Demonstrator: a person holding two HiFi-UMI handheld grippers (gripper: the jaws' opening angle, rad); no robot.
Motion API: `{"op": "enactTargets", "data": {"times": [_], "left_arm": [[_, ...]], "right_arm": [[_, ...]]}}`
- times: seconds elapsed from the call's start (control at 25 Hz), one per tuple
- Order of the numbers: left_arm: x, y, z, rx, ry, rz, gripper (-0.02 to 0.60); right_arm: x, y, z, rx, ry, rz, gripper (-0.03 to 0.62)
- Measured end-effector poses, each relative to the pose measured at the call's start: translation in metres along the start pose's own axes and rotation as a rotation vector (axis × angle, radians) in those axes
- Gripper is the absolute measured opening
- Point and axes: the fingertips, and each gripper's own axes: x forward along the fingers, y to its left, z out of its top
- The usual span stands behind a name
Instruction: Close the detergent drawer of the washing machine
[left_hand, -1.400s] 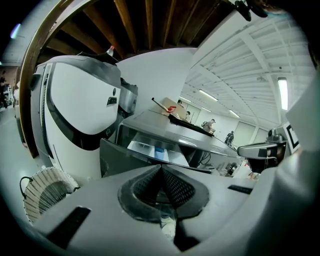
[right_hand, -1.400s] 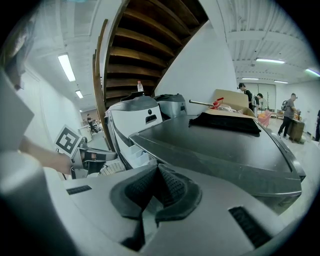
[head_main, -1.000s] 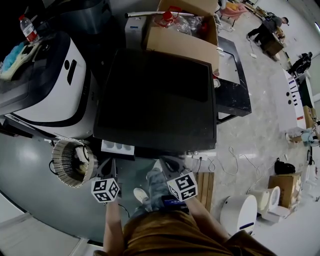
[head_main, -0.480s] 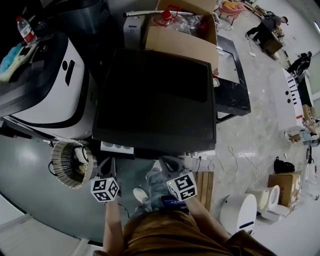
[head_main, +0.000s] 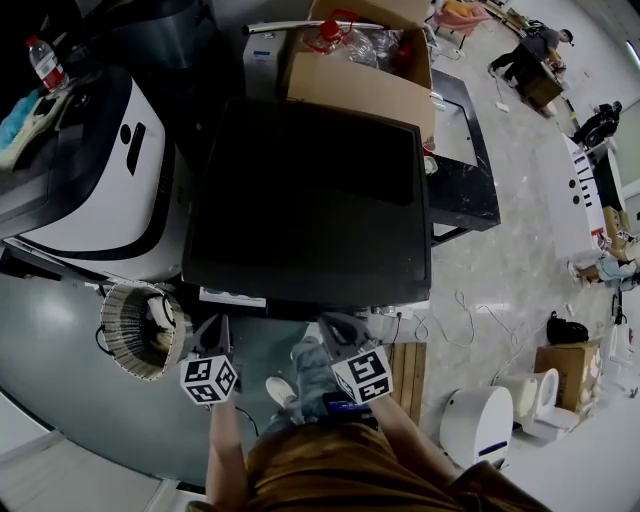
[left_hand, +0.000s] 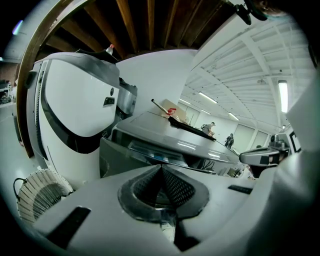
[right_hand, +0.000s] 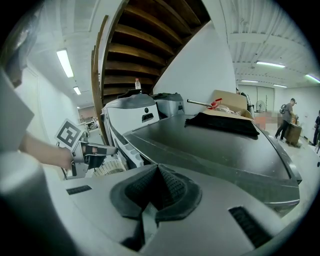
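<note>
**Head view.** The washing machine (head_main: 310, 200) stands centre, dark top upward. Its detergent drawer (head_main: 232, 297) sits at the near-left corner of the front and shows as only a thin pale strip under the top's lip. I judge it nearly home. The left gripper (head_main: 212, 342) is just near of that strip; I cannot tell whether they touch. The right gripper (head_main: 342, 332) is further right, off the drawer. A wicker basket (head_main: 135, 328) stands on the floor to the left.

**Handling.** I expect a light, rigid plastic tray running on slides. It needs no grasp. Press squarely on the middle of its front face, because an off-centre push may skew it and make it bind.

**Left gripper view.** The ribbed pads are pressed together with nothing between them, forming a blunt tip suited to pushing. The machine front fills the view just beyond; the drawer itself I cannot pick out here.

**Right gripper view.** The jaws meet here too and carry nothing. They face the machine's top, with the left gripper visible at far left.
</note>
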Motion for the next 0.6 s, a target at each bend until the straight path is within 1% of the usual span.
{"op": "enactTargets", "data": {"times": [0.36, 0.6], "left_arm": [[0.007, 0.0, 0.005, 0.005, -0.01, 0.006, 0.025], [0.011, 0.002, 0.007, 0.005, -0.019, 0.014, 0.025]], "right_arm": [[0.004, -0.005, 0.001, 0.003, 0.005, 0.01, 0.012], [0.006, -0.007, 0.003, 0.034, -0.012, 0.03, 0.012]]}}
